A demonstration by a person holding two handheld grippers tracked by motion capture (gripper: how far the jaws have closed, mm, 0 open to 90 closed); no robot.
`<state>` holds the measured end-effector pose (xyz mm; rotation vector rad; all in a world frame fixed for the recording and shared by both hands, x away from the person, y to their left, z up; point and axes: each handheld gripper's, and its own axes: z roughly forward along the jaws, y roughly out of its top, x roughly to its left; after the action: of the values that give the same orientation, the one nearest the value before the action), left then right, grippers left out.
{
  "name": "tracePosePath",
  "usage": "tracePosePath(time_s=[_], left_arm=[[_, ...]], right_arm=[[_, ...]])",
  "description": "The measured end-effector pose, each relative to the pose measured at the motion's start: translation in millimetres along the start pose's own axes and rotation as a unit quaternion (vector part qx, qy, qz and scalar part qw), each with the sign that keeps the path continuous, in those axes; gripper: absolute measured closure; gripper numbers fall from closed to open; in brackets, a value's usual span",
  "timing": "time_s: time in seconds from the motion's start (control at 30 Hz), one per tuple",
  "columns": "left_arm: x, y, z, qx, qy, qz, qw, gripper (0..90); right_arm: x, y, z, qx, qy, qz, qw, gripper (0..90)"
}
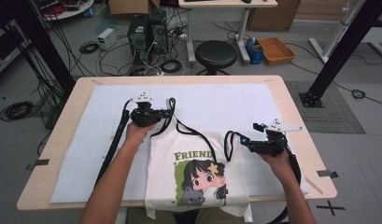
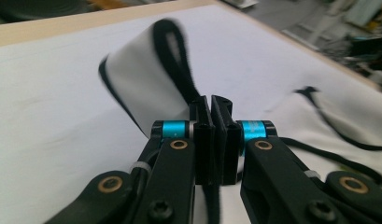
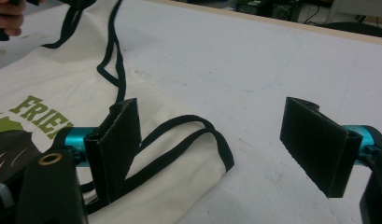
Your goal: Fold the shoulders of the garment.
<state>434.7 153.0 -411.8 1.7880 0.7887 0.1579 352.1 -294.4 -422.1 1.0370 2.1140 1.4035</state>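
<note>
A white sleeveless top [image 1: 193,156] with black trim and a green "FRIEND" cartoon print lies on the white mat [image 1: 86,149], its hem hanging over the table's near edge. My left gripper [image 1: 169,112] [image 2: 211,105] is shut on the top's left shoulder strap [image 2: 146,79], which curls up off the mat. My right gripper [image 1: 240,140] [image 3: 212,112] is open just beside the right shoulder strap [image 3: 188,140], its jaws wide apart; the strap lies flat on the mat by the left jaw.
The wooden table [image 1: 291,112] carries the mat, which has bare room at the back and left. Beyond the far edge stand a black stool [image 1: 216,53], computer towers [image 1: 146,30] and floor cables. Black frame posts [image 1: 338,46] flank the table.
</note>
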Motion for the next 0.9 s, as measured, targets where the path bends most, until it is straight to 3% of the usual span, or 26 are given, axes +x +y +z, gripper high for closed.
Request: tracePosePath(time_s=[0.03, 0.1, 0.13, 0.2, 0.3, 0.37, 0.4, 0.43, 0.47, 0.5, 0.53, 0.57, 0.67, 0.73, 0.8, 0.9], left_arm=[[-5.4, -3.9, -2.9, -0.006, -0.016, 0.005, 0.9999, 87.3], [-10.2, -8.1, -6.4, -0.008, -0.026, 0.009, 0.9996, 87.3], [-16.8, -17.9, -15.2, -0.016, -0.042, 0.014, 0.9989, 87.3], [-18.8, -23.1, -19.9, -0.017, -0.05, 0.013, 0.9985, 87.3], [-21.0, -40.4, -33.5, -0.017, -0.082, 0.011, 0.9964, 87.2], [-22.7, -50.6, -40.2, -0.002, -0.084, 0.012, 0.9964, 87.0], [-22.9, -56.9, -46.0, 0.01, -0.084, 0.002, 0.9964, 86.0], [-22.9, -56.9, -46.0, 0.01, -0.084, 0.002, 0.9964, 77.2], [-23.9, -57.6, -48.4, 0.014, -0.078, -0.007, 0.9968, 61.2], [-25.2, -56.6, -50.3, 0.018, -0.071, -0.016, 0.9972, 61.2], [-27.1, -54.6, -52.5, 0.019, -0.058, -0.018, 0.9979, 43.4], [-30.2, -49.5, -56.7, 0.01, -0.033, -0.012, 0.9993, 39.9], [-29.7, -44.0, -57.7, 0.002, -0.015, -0.012, 0.9998, 32.6], [-25.9, -34.0, -52.9, -0.001, 0.017, -0.032, 0.9993, 32.1], [-25.0, -30.1, -49.7, 0.003, 0.02, -0.037, 0.9991, 31.7], [-25.5, -20.1, -31.4, 0.05, 0.039, -0.056, 0.9964, 28.0]], right_arm=[[0.3, -0.3, -0.8, -0.001, -0.002, 0.002, 1.0, 20.1], [1.0, -1.2, -2.2, -0.003, -0.002, 0.004, 1.0, 20.1], [1.4, -1.6, -2.7, -0.002, -0.001, 0.004, 1.0, 20.1], [2.6, -2.2, -2.8, -0.003, -0.001, 0.005, 1.0, 20.1], [5.2, -2.5, -2.7, -0.001, 0.002, 0.002, 1.0, 20.1], [6.5, -2.9, -2.1, 0.001, 0.004, 0.001, 1.0, 20.1], [6.7, -3.2, -1.6, 0.002, 0.004, 0.001, 1.0, 20.1], [6.9, -3.7, -0.9, 0.003, 0.004, 0.0, 1.0, 20.1], [7.7, -3.9, -0.7, 0.007, 0.003, 0.003, 1.0, 20.1], [7.7, -3.9, -0.7, 0.007, 0.003, 0.003, 1.0, 20.1], [7.6, -4.1, 0.2, 0.007, 0.004, -0.001, 1.0, 20.2], [8.0, -4.1, 0.3, 0.008, 0.005, 0.001, 1.0, 20.1], [7.8, -4.0, 1.2, 0.008, 0.004, 0.0, 1.0, 20.2], [8.1, -4.1, 1.4, 0.009, 0.004, 0.0, 0.9999, 20.2], [8.4, -4.2, 1.5, 0.01, 0.004, 0.001, 0.9999, 20.1], [8.5, -4.3, 2.5, 0.01, 0.004, -0.001, 0.9999, 20.2]])
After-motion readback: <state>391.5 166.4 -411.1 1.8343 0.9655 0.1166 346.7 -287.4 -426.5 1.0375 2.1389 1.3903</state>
